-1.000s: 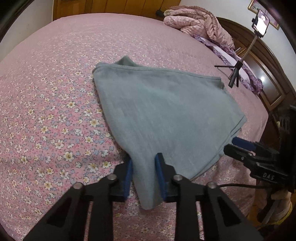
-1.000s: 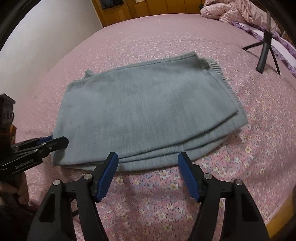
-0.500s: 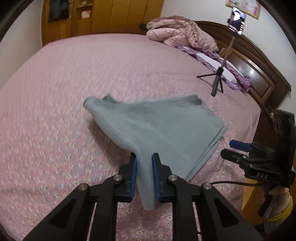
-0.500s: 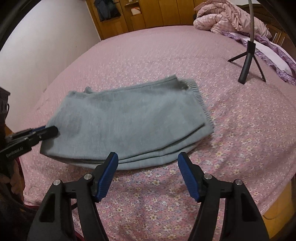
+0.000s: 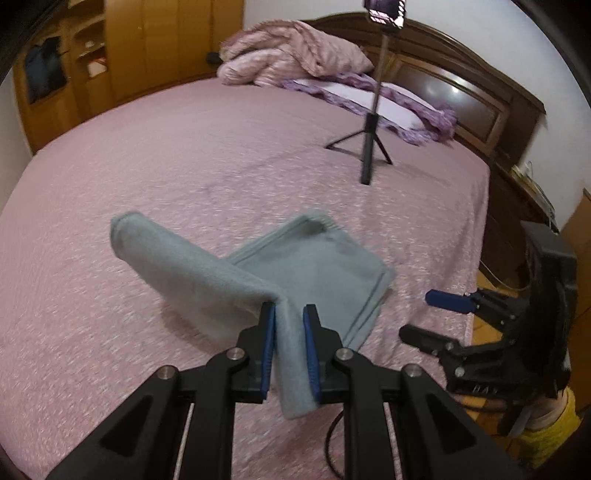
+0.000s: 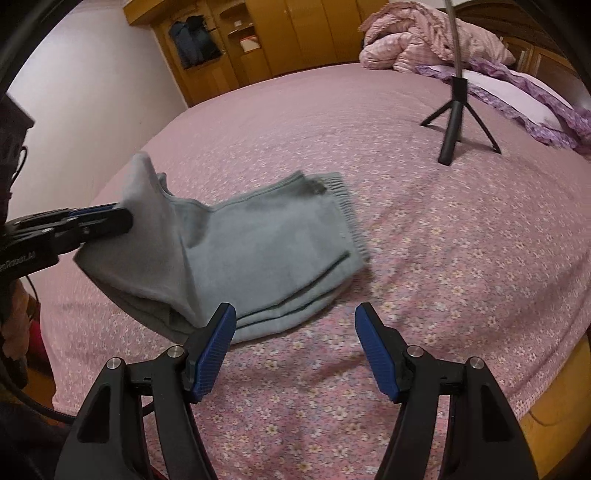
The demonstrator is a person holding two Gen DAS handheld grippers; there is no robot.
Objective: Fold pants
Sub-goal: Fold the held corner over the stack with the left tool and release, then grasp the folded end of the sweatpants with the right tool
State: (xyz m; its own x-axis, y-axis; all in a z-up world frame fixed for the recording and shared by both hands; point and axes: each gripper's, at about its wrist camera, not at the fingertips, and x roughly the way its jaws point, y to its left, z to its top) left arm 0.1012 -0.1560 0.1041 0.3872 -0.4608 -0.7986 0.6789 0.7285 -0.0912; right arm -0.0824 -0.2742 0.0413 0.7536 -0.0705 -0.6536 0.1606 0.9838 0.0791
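Pants [image 5: 317, 266] on bedspread [image 5: 221, 155] — tripod [image 5: 371, 144] beyond

**A bedroom in pink and warm wood**

A wide bed [image 5: 221, 155] fills the room, spread with a pink sheet printed with small pale flowers. At its head stands a dark wooden headboard [image 5: 461, 99] with glossy panels that catch a spot of light. Against it lie a crumpled pink quilt [image 5: 295, 51] and a purple-edged pillow [image 5: 373, 99]. A black tripod [image 5: 369, 140] stands on the bed, carrying what looks like a phone [image 5: 384, 9]. Along the far wall runs an orange-brown wardrobe [image 6: 258, 40] with open shelves and dark clothing hanging inside. The walls [image 6: 92, 92] are plain white.
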